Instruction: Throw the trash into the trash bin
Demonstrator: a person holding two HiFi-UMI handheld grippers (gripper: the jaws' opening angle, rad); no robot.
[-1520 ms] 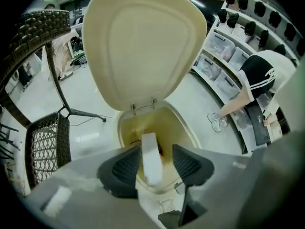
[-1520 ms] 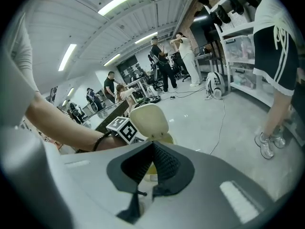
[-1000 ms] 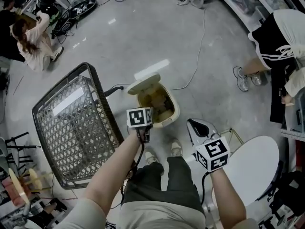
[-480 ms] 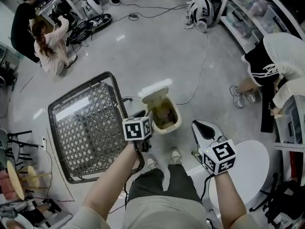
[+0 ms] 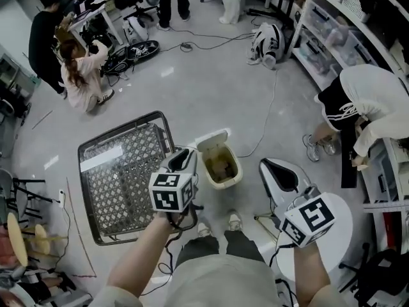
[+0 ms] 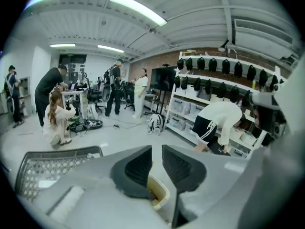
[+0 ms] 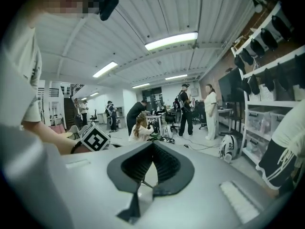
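A metal mesh basket point(image 5: 118, 181) lies on the floor at left of centre. Just right of it, the beige trash bin point(image 5: 225, 185) stands with its lid up and brown trash point(image 5: 220, 165) inside. The left gripper point(image 5: 185, 152) hangs at the bin's left edge. Its jaws have just been closing and show a narrow gap with nothing between them. The right gripper point(image 5: 264, 164), at lower right, is closed and empty.
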